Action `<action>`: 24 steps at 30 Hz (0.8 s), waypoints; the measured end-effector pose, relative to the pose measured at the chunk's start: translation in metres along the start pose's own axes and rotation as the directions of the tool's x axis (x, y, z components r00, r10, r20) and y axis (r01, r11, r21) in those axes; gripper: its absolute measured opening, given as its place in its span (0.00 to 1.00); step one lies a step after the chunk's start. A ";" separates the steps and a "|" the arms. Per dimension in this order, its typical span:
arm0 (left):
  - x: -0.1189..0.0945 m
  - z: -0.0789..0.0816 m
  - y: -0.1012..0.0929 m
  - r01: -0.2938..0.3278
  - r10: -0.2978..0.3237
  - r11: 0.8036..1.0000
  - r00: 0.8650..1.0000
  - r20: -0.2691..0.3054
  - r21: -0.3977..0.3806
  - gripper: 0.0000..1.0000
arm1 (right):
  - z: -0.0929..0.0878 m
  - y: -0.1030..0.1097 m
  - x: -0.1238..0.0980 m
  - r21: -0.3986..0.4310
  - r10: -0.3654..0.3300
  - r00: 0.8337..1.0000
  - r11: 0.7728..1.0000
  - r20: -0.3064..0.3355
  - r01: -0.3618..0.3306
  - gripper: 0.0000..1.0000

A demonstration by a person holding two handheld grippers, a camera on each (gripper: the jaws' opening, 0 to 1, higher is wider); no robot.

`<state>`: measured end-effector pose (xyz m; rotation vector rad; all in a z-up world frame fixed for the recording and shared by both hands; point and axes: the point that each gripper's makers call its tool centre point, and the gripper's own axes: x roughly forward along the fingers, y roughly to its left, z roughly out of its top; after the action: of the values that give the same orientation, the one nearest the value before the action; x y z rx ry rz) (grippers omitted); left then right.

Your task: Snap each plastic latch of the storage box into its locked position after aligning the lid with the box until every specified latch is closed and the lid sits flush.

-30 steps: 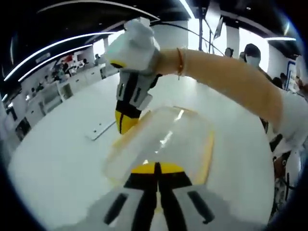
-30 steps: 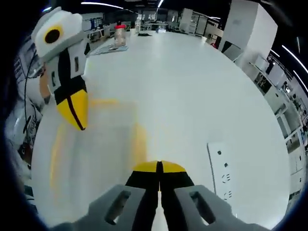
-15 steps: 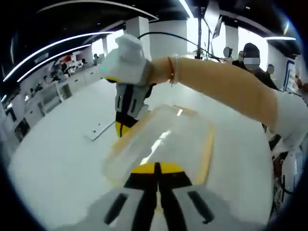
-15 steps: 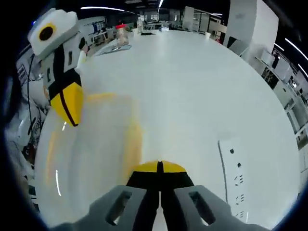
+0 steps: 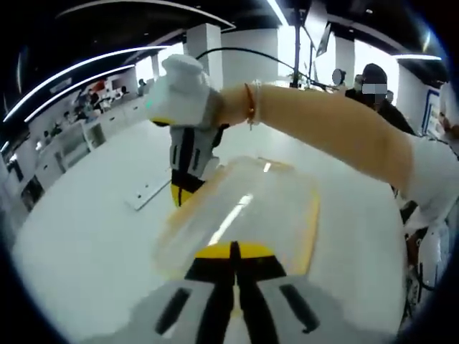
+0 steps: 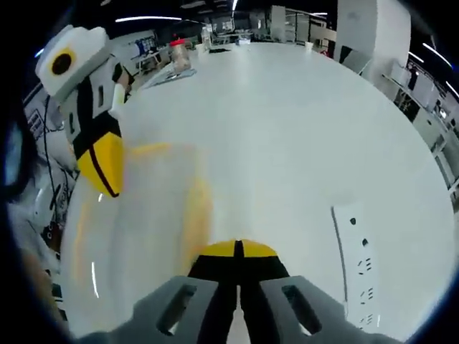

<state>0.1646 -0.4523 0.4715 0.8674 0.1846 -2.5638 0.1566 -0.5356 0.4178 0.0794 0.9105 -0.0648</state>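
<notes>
Right now the storage box [image 5: 244, 215] sits on the big white table [image 5: 86, 236], close in front of both your tools. It is see-through, its clear lid [image 6: 136, 215] is on top, and yellow latches [image 5: 312, 222] run along its sides.

Your left gripper [image 5: 233, 252] has its jaws pressed together with nothing between them, and its tip is right at the near edge of the box. Your right gripper [image 6: 237, 249] is pinched closed on nothing too, with its tip at the yellow latch on the other long side.

You look to be in the step of pushing latches down. I cannot tell if this latch has clicked. Next, press each yellow latch firmly down and in, then check the lid lies flat.

A white power strip [image 6: 358, 265] lies nearby on the table. A jar with a red lid [image 6: 179, 54] stands far off.
</notes>
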 end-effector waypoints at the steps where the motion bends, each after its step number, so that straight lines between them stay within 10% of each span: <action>1: -0.001 0.000 0.000 0.004 -0.004 1.000 1.000 -0.002 0.001 0.00 | 0.001 0.000 0.000 0.015 -0.019 1.000 1.000 0.016 0.019 0.00; 8: -0.007 -0.005 -0.004 0.003 -0.002 1.000 0.999 -0.034 0.005 0.00 | 0.040 -0.020 -0.049 0.092 -0.297 0.917 0.955 0.267 0.283 0.00; 19: -0.011 -0.008 -0.005 -0.010 0.011 1.000 0.998 -0.056 0.007 0.00 | 0.058 0.059 -0.094 0.133 -0.414 0.821 0.909 0.394 0.395 0.02; 24: -0.012 -0.011 -0.005 -0.019 0.019 1.000 0.998 -0.067 -0.003 0.00 | 0.051 0.073 -0.094 0.125 -0.401 0.826 0.915 0.397 0.384 0.00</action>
<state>0.1768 -0.4407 0.4702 0.9497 0.1992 -2.5179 0.1460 -0.4653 0.5263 -0.0868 0.4835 -0.4708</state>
